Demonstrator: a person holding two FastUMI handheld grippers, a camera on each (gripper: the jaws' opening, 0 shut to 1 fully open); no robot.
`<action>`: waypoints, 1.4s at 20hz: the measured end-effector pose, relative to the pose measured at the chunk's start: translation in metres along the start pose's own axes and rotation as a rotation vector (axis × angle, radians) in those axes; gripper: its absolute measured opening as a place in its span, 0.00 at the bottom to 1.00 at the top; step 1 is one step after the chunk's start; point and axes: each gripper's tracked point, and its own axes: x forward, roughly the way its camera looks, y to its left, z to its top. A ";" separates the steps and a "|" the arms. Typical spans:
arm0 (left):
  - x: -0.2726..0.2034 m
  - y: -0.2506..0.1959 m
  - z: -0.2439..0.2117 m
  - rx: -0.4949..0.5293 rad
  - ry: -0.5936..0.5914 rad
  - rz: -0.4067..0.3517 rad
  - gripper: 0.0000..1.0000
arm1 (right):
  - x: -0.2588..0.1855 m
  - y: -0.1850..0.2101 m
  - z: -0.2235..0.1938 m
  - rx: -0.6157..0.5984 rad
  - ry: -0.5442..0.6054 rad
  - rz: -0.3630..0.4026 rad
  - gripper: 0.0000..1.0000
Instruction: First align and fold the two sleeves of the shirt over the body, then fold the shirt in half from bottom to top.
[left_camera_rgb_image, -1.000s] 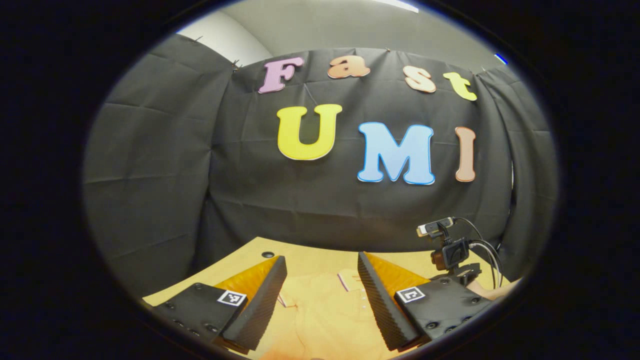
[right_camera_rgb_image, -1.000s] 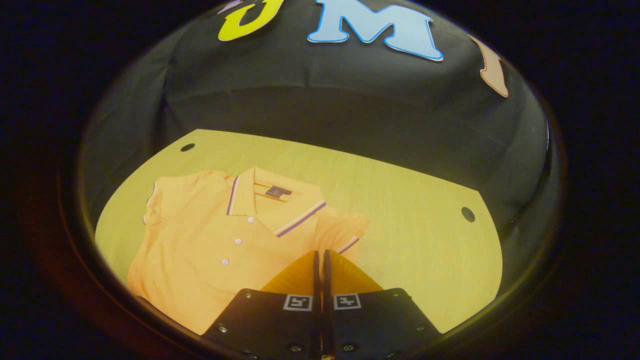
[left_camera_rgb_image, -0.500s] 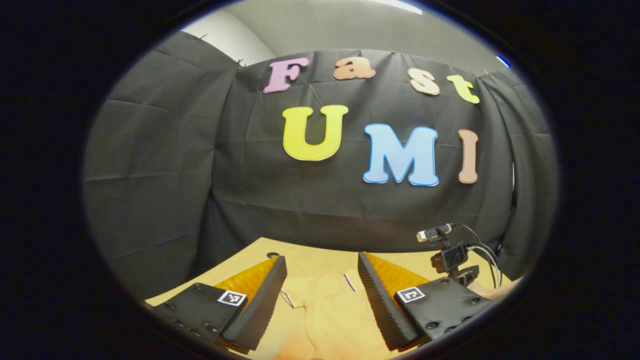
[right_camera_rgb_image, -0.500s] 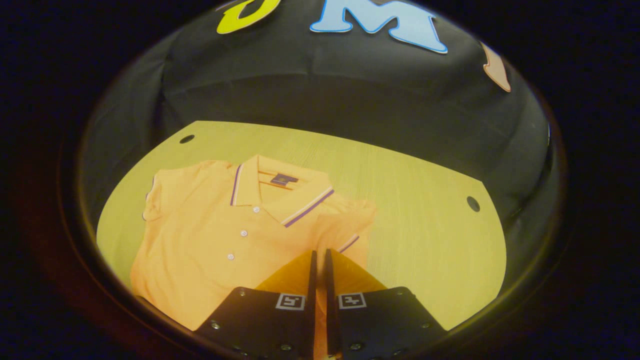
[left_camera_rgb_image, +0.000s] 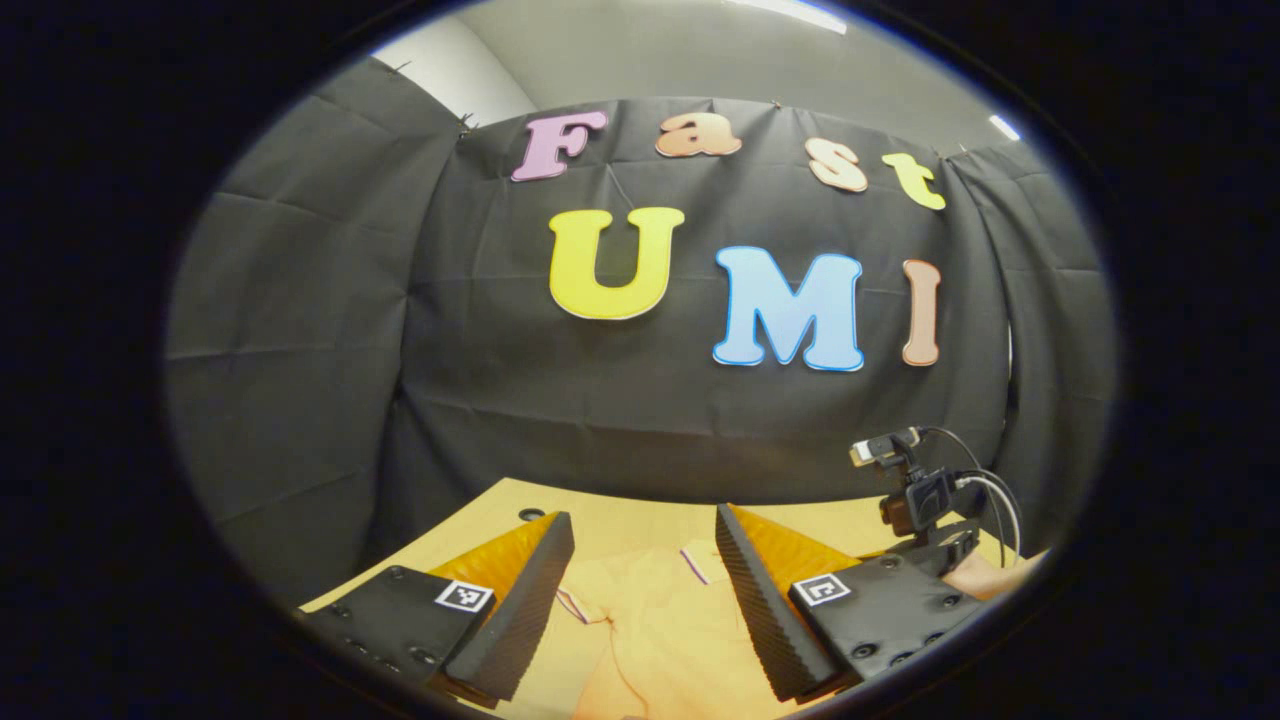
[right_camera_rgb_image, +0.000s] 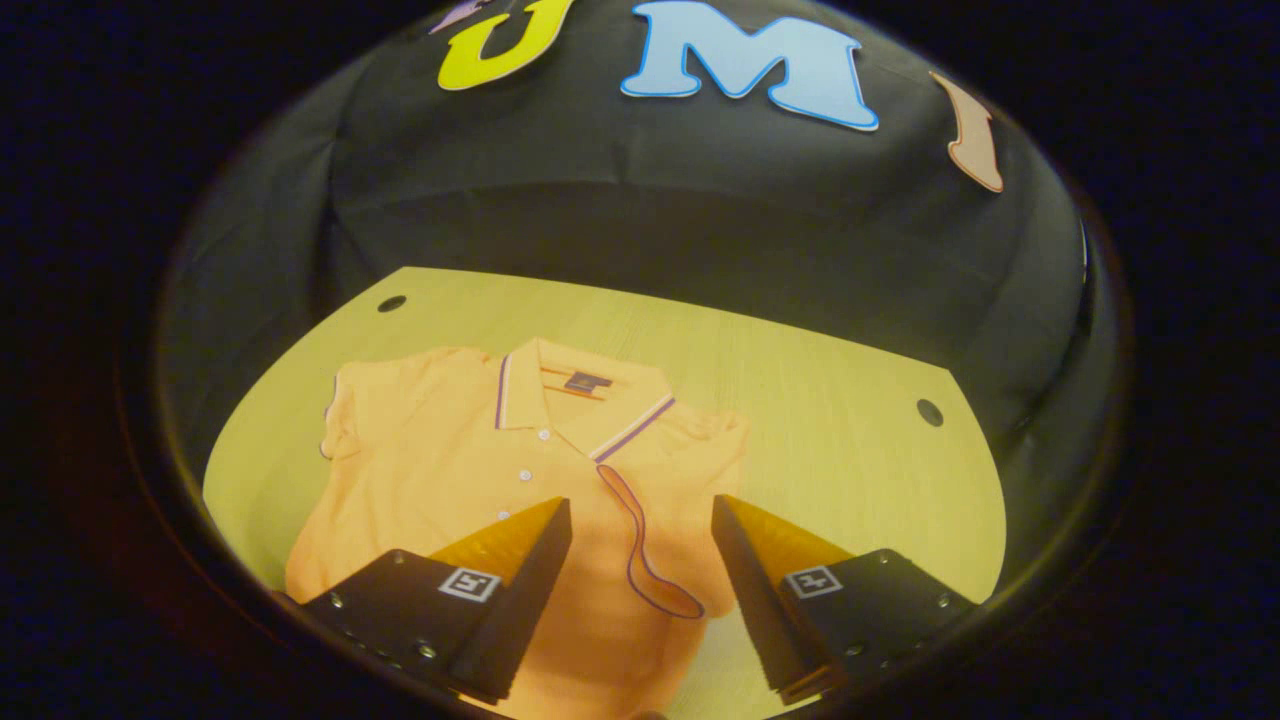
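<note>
The left tool (left_camera_rgb_image: 640, 580) points nearly level, its two fingers spread wide. The right tool (right_camera_rgb_image: 640, 565) tilts downward, fingers likewise parted, gripping nothing.

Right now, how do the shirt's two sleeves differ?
In the right gripper view, the sleeve on the right lies folded over the shirt's body, its striped cuff looping between the open tongs. The sleeve on the left sticks out sideways, unfolded. Both are short and orange.

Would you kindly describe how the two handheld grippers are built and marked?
Each gripper, left and right, has two wedge-shaped fingers on black bolted plates, each plate bearing a small square black-and-white marker. The left gripper's pads are ribbed. The other gripper's camera mount trails black and white cables.
</note>
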 end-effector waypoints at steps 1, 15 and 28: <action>0.006 0.001 -0.004 -0.003 0.005 -0.010 0.95 | -0.011 0.002 0.004 0.008 -0.018 -0.002 0.95; 0.120 0.088 -0.107 -0.066 0.164 0.067 0.94 | -0.166 0.045 0.049 0.046 -0.302 -0.025 0.98; 0.220 0.137 -0.252 -0.051 0.418 0.166 0.94 | -0.209 0.043 0.028 0.093 -0.294 -0.018 0.98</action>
